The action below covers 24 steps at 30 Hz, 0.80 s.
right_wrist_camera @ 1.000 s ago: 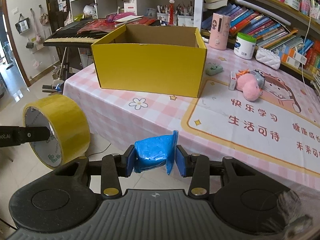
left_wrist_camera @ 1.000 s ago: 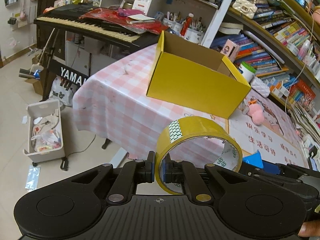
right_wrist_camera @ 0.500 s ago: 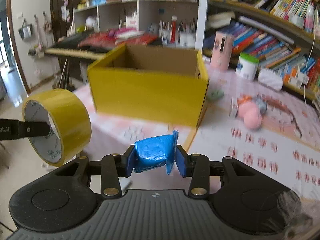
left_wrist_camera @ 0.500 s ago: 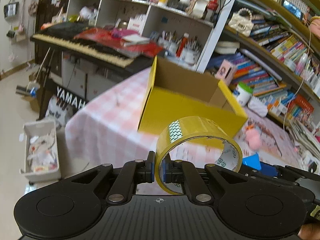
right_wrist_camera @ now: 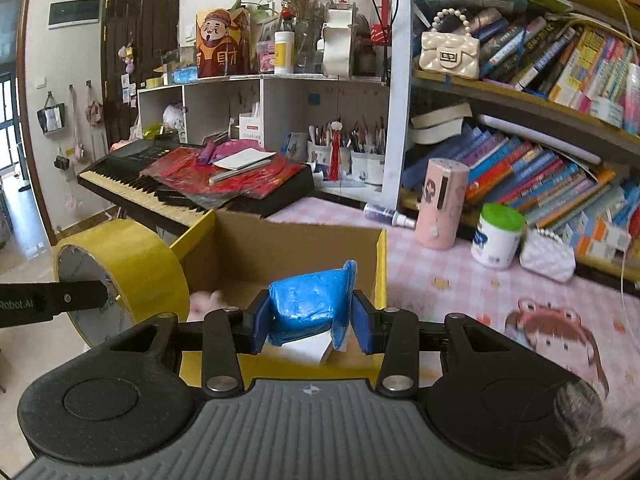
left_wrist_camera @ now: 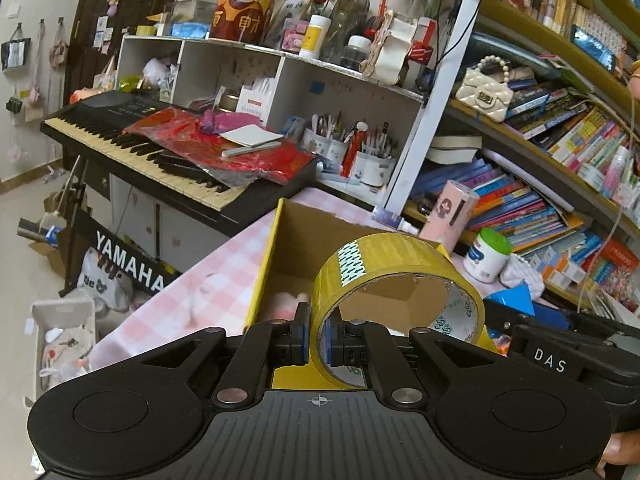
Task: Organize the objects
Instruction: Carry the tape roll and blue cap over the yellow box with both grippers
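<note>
While both tongs hang above the near wall of the yellow cardboard box (right_wrist_camera: 280,248), each has its jaws clamped on a load. Left gripper (left_wrist_camera: 314,338): jaws nearly together, pinching the wall of the roll of yellow tape (left_wrist_camera: 384,264), one pad outside the ring and one inside; the roll stands on edge ahead of the fingertips, its hollow core opening to the right. Right gripper (right_wrist_camera: 311,322): jaws set wider, pressed on either side of the crumpled blue packet (right_wrist_camera: 310,300), which fills the gap and rises above the pads. Ahead of and below both tools, the box stands open on the pink checked tablecloth (right_wrist_camera: 460,280); something pale pink lies blurred on its floor. From the right wrist view, the tape roll (right_wrist_camera: 132,264) appears just left of the packet, beside the box's left corner. A pink cylindrical container (right_wrist_camera: 440,204) and a green-lidded white jar (right_wrist_camera: 498,236) stand to the right beyond the box.
</note>
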Each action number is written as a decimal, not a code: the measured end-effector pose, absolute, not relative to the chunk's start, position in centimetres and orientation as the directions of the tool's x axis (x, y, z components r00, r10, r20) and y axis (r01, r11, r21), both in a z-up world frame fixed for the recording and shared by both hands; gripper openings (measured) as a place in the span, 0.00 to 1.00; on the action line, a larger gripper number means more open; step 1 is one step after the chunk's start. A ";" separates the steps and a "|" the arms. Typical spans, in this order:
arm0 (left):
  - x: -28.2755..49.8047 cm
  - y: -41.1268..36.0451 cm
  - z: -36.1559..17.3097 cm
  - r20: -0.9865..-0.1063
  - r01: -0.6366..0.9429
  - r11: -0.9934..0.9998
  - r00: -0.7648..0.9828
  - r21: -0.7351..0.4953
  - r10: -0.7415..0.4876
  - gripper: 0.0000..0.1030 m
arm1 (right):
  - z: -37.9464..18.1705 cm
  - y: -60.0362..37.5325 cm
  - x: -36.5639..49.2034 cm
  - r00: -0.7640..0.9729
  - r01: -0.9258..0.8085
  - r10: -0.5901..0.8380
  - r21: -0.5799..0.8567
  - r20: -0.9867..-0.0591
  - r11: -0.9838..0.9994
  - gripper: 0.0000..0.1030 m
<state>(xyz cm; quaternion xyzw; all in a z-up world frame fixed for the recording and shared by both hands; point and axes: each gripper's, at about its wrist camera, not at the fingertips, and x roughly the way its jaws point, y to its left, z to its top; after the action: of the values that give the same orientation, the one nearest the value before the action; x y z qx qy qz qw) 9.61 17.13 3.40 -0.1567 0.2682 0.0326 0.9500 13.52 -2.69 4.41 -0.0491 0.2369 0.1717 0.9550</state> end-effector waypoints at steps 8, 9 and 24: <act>13.6 15.4 2.0 -0.564 -0.154 0.963 0.826 -0.223 0.002 0.05 | 2.9 -3.4 18.8 0.798 -0.380 0.315 -0.023 -0.514 0.925 0.38; 14.0 15.1 1.9 -0.566 -0.154 0.966 0.824 -0.209 0.009 0.05 | 2.7 -3.4 19.2 0.792 -0.385 0.319 -0.021 -0.521 0.922 0.38; 19.2 13.8 -1.5 -0.670 -0.176 0.981 0.739 -0.080 0.078 0.06 | -1.1 -1.7 24.1 0.688 -0.527 0.366 -0.085 -0.626 0.845 0.38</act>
<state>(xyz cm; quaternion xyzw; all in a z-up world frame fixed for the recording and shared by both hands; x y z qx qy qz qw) 19.15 13.80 -1.48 -0.0689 0.3550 0.0684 0.9298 24.06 -1.73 -1.09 -0.1301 0.3091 0.2456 0.9095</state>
